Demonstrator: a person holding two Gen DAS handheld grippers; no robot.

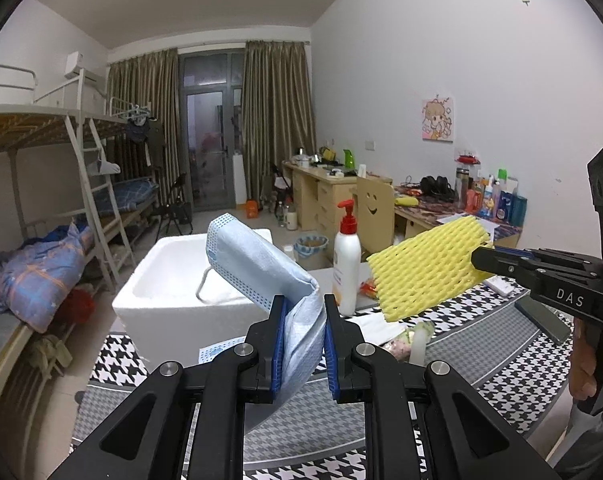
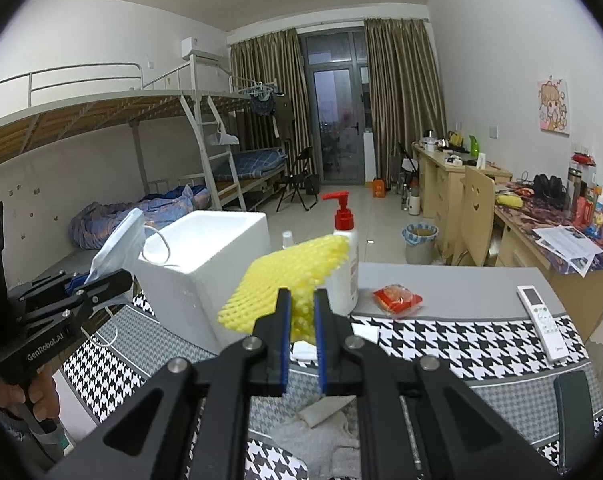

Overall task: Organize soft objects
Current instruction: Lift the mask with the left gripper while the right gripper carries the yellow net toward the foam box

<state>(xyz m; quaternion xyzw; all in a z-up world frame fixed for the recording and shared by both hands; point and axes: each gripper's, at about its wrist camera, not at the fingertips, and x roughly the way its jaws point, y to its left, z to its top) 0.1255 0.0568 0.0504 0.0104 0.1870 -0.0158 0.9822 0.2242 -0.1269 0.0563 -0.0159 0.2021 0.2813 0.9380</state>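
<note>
My left gripper (image 1: pixel 304 308) is shut on a blue face mask (image 1: pixel 257 260), held in the air in front of a white foam box (image 1: pixel 169 284). The mask's ear loop hangs over the box. My right gripper (image 2: pixel 301 300) is shut on a yellow foam net sleeve (image 2: pixel 289 280), held above the table to the right of the box (image 2: pixel 205 264). In the left wrist view the right gripper (image 1: pixel 481 258) comes in from the right with the sleeve (image 1: pixel 425 270). In the right wrist view the left gripper (image 2: pixel 121 276) holds the mask (image 2: pixel 119 244) at the left.
A white pump bottle (image 1: pixel 346 264) with a red top stands beside the box. On the houndstooth cloth (image 2: pixel 461 344) lie a red packet (image 2: pixel 397 300), a white remote (image 2: pixel 541 320), a grey rag (image 2: pixel 325 440) and another mask (image 1: pixel 217 350).
</note>
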